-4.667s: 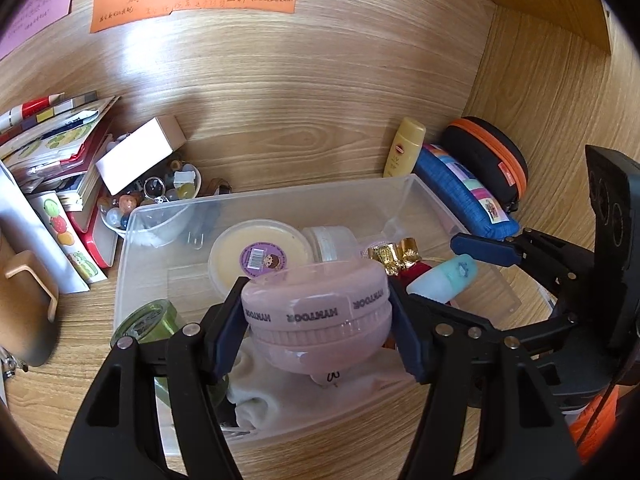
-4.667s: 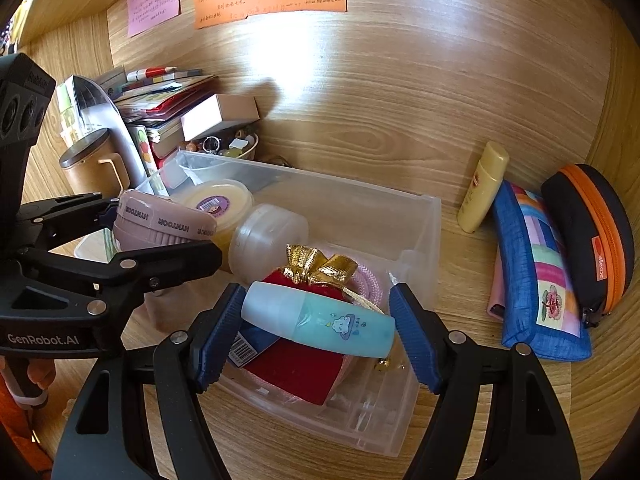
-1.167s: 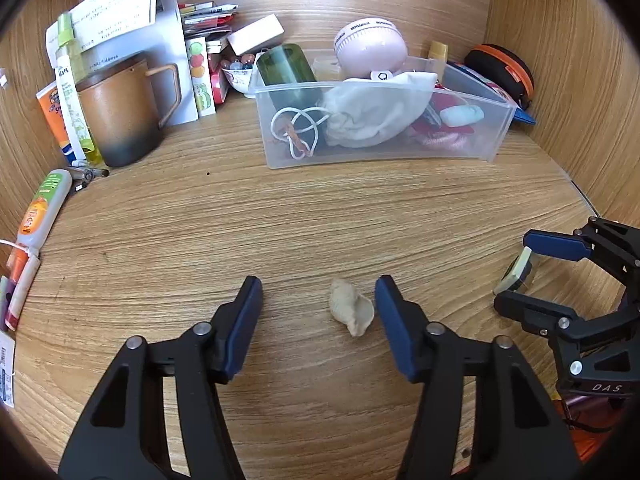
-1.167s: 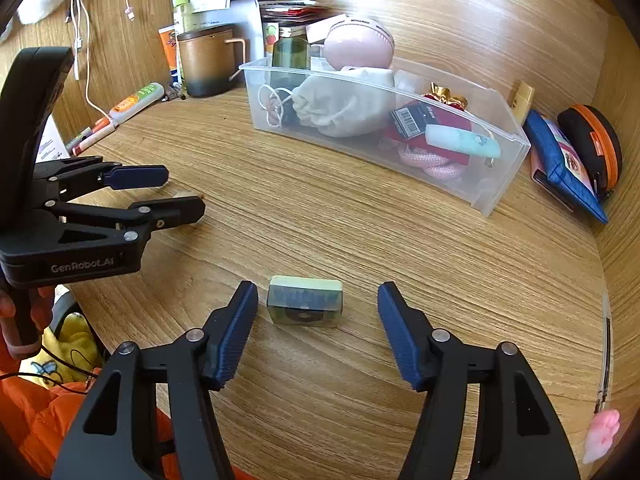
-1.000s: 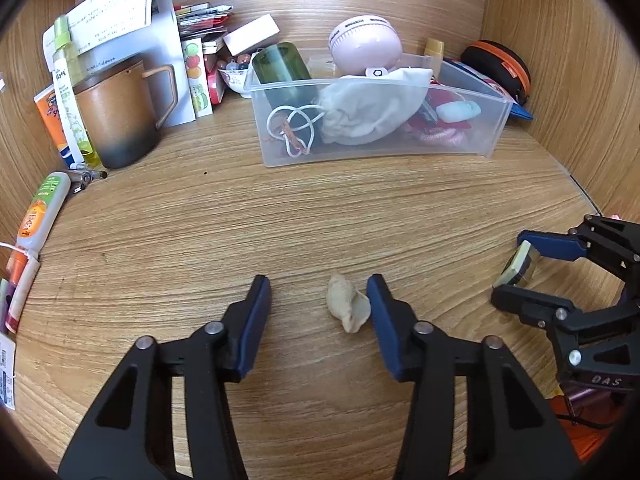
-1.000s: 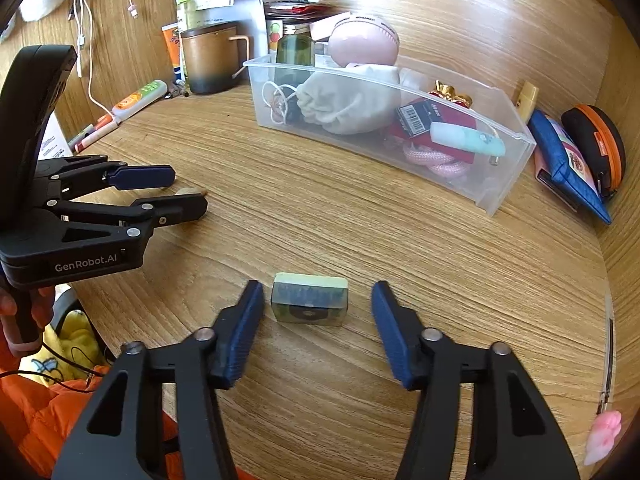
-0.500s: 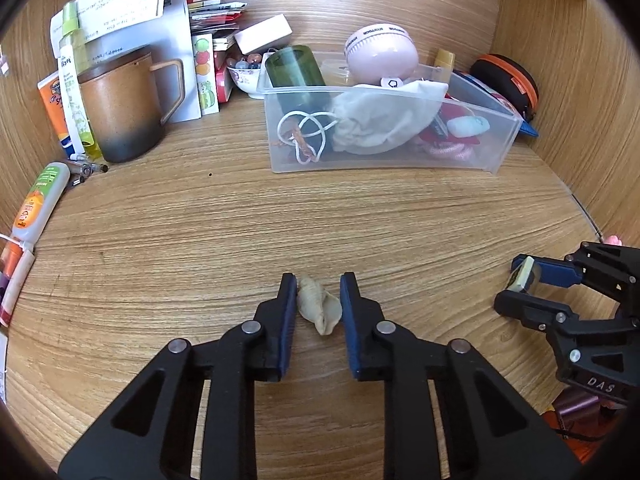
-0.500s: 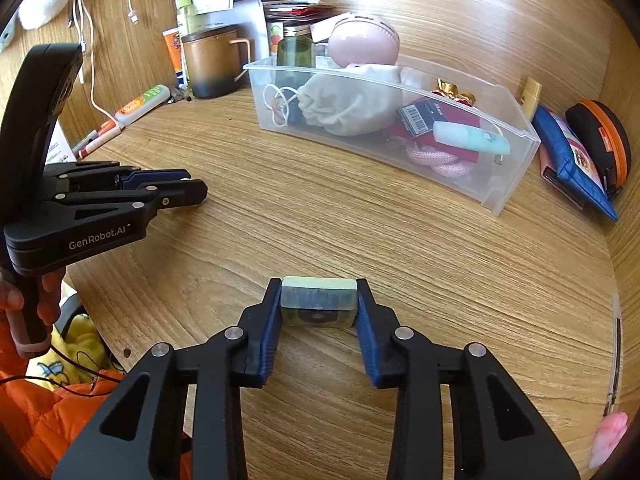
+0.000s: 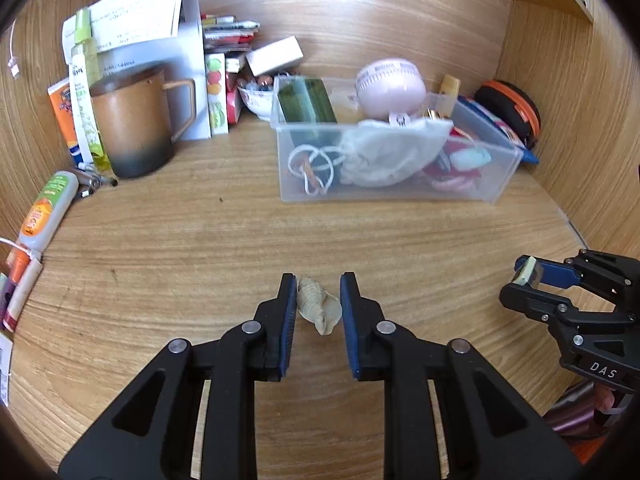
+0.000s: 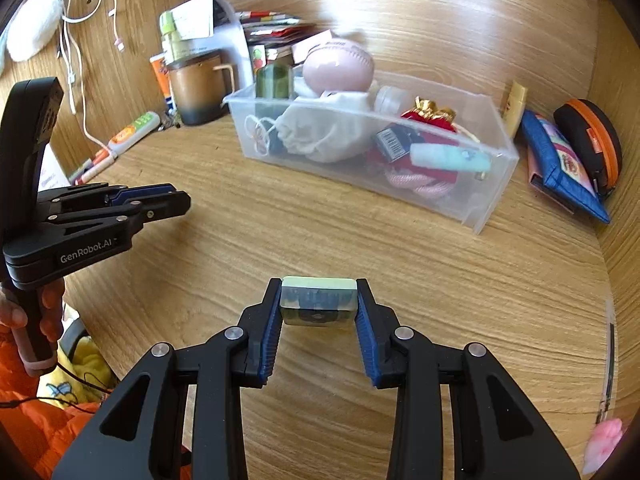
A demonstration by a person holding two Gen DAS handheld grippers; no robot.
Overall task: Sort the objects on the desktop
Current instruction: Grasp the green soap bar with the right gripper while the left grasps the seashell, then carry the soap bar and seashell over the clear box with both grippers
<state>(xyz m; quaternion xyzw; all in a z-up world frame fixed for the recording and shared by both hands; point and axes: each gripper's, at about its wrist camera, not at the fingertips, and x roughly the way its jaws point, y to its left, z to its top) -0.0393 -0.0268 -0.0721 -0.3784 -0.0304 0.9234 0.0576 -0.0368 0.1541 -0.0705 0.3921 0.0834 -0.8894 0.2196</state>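
Note:
On the wooden desk lies a small beige seashell (image 9: 319, 307), and my left gripper (image 9: 318, 280) is shut on it, blue pads against both its sides. My right gripper (image 10: 318, 284) is shut on a pale green block (image 10: 319, 301) with a dark print on its face, held by its two short ends just above the desk. Each gripper also shows in the other's view: the left gripper (image 10: 176, 200) at the left, the right gripper (image 9: 532, 276) at the right with the block's end showing. A clear plastic bin (image 9: 400, 196) with several items stands farther back.
A brown mug (image 9: 132, 128), books and a white stand (image 9: 188, 60) crowd the back left. Tubes and pens (image 9: 48, 208) lie along the left edge. A blue pouch (image 10: 560, 164) and a black-orange case (image 10: 592, 140) sit right of the bin (image 10: 440, 200). Wooden walls close in the back and right.
Both grippers have closed from wide open: the left onto the seashell, the right onto the green block. The pink round case and the tube held earlier now lie in the bin.

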